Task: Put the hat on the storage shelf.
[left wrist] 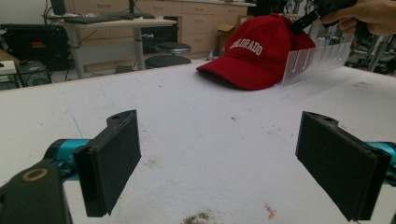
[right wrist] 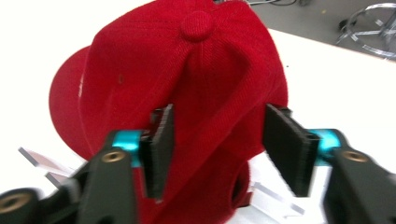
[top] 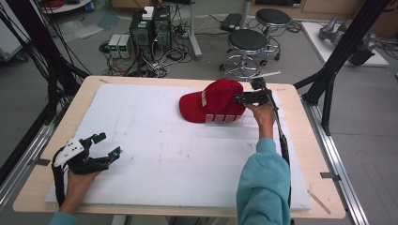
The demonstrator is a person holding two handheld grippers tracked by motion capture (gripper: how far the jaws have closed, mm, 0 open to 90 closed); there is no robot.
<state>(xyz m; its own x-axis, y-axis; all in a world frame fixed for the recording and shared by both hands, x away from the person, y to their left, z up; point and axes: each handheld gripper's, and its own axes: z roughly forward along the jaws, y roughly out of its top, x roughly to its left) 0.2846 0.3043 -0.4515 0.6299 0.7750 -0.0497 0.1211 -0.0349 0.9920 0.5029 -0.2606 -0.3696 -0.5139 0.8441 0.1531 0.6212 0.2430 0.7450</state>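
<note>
Straddling the red cap (right wrist: 187, 93), the right claw (right wrist: 217, 144) is half-closed, pads not yet pressing; soft crown fabric could slip. The left claw (left wrist: 233, 163) is held wide.

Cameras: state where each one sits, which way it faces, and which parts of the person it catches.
High view: above the person's side, looking forward and down at the white foam-covered table; both forearms and tools show.
Left gripper view: on the left tool, low over the table, facing the red fabric baseball cap; the right hand shows.
Right gripper view: on the right tool, jaws straddling the cap's back.
All views share the cap.
</note>
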